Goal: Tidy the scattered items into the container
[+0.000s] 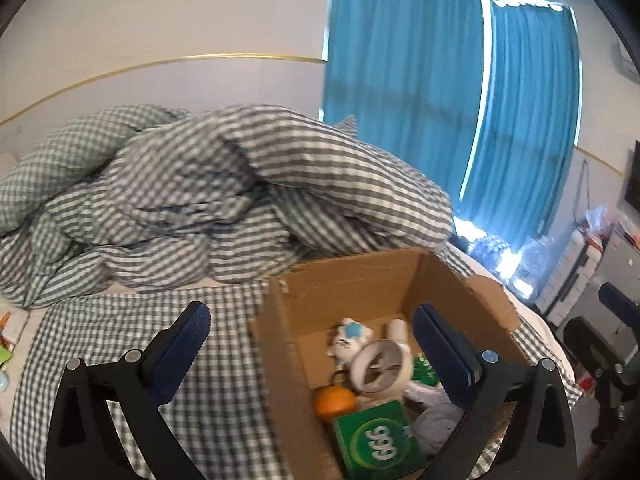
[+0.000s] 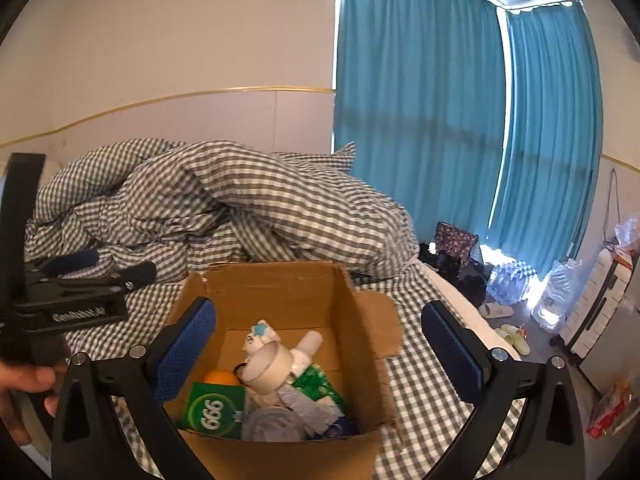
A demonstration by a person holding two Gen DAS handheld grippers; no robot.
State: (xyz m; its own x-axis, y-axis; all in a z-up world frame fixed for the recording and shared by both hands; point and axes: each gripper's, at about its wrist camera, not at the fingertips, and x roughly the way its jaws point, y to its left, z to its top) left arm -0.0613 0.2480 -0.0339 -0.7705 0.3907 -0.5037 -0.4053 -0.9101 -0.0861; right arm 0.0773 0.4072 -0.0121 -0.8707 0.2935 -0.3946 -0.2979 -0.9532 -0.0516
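Note:
An open cardboard box (image 1: 360, 280) stands on the checked bed sheet. Inside lie a green box marked 999 (image 1: 380, 444), an orange (image 1: 334, 400), a white hand fan (image 1: 382, 368), a small white plush toy (image 1: 350, 338), a green packet (image 1: 424, 368) and grey cloth (image 1: 436, 420). My left gripper (image 1: 316, 332) hovers over the box's left wall, open wide and holding nothing. My right gripper (image 2: 320, 340) is open over the box (image 2: 280, 292), empty, with the 999 box (image 2: 216, 408) and fan (image 2: 268, 368) below it. The left gripper (image 2: 108, 266) shows at the left, held by a hand (image 2: 24, 384).
A crumpled checked duvet (image 1: 200, 192) is heaped behind the box. Small colourful items (image 1: 6, 344) lie at the bed's far left edge. Blue curtains (image 2: 440, 120) hang at the right. On the floor are water bottles (image 2: 512, 280), slippers (image 2: 512, 336) and a white suitcase (image 2: 600, 304).

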